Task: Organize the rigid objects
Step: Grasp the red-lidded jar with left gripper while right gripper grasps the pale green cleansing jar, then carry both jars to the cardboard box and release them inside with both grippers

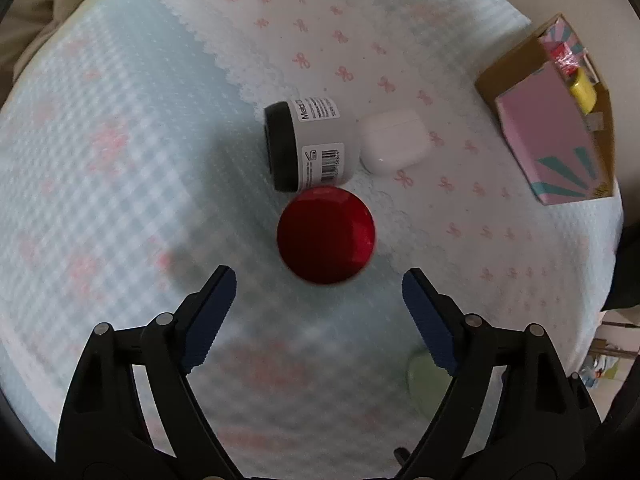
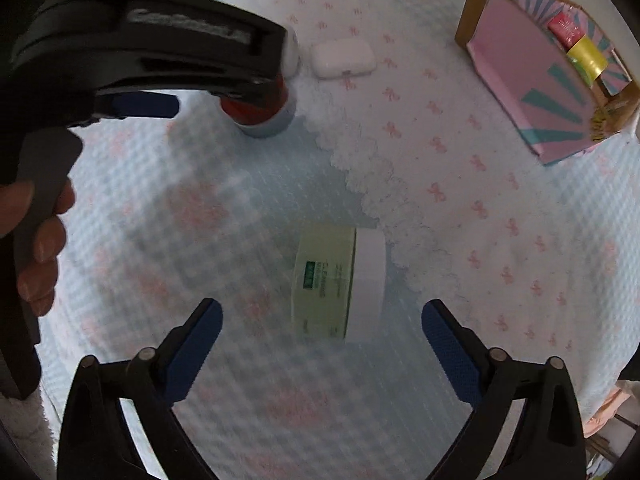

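Observation:
In the left wrist view my left gripper (image 1: pixel 318 284) is open just above a red-lidded jar (image 1: pixel 326 234) that stands upright. Beyond it a grey jar with a black lid (image 1: pixel 310 144) lies on its side, touching a white earbud case (image 1: pixel 394 140). In the right wrist view my right gripper (image 2: pixel 322 316) is open around nothing, just short of a pale green jar with a white lid (image 2: pixel 340 284) that lies on its side. The left gripper's body (image 2: pixel 140 52) shows at upper left over the red-lidded jar (image 2: pixel 260 114). The earbud case (image 2: pixel 344 58) lies behind.
A cardboard box (image 1: pixel 560 120) with a pink and teal inside holds a yellow item and a red item at the far right; it also shows in the right wrist view (image 2: pixel 548 68). Everything lies on a pale blue and white patterned cloth (image 1: pixel 120 160).

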`<state>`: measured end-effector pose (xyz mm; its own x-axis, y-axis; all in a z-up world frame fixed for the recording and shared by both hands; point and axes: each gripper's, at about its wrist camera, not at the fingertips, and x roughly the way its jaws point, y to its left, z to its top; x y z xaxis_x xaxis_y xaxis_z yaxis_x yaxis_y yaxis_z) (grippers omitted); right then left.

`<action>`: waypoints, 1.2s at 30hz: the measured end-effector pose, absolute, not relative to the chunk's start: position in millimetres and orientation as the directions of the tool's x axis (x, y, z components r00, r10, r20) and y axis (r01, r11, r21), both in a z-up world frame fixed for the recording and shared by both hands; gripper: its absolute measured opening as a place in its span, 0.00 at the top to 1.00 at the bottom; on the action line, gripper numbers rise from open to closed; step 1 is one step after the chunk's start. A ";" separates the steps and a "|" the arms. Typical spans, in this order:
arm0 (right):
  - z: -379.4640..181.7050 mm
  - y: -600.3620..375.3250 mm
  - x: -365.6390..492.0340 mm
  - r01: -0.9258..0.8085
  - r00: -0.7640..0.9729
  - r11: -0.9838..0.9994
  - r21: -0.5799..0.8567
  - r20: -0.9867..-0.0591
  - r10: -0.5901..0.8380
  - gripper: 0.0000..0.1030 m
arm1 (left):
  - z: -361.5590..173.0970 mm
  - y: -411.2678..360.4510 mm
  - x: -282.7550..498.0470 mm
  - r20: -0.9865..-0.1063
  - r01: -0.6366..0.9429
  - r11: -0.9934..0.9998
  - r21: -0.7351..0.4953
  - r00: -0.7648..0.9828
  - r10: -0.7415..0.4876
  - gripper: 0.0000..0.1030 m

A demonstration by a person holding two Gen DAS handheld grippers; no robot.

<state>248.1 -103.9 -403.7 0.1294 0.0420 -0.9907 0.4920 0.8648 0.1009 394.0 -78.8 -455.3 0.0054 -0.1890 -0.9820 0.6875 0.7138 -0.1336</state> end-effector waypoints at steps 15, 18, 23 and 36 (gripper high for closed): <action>-454.0 -100.8 263.1 0.504 0.004 0.861 0.068 -0.997 0.076 0.42 | -487.8 -94.4 400.9 -0.980 0.634 0.763 -0.125 0.043 -0.196 0.42; -457.9 -103.1 261.5 0.506 -0.012 0.861 0.056 -0.997 0.072 0.54 | -483.8 -94.2 405.1 -0.978 0.641 0.757 -0.128 0.044 -0.203 0.48; -462.0 -111.8 258.4 0.514 -0.008 0.854 0.077 -0.995 0.094 0.59 | -480.6 -95.1 405.8 -0.977 0.625 0.769 -0.132 0.051 -0.209 0.48; -424.9 -135.7 236.1 0.491 0.076 0.860 0.142 -0.990 0.121 0.61 | -438.1 -58.9 383.4 -0.969 0.579 0.805 -0.125 0.104 -0.225 0.48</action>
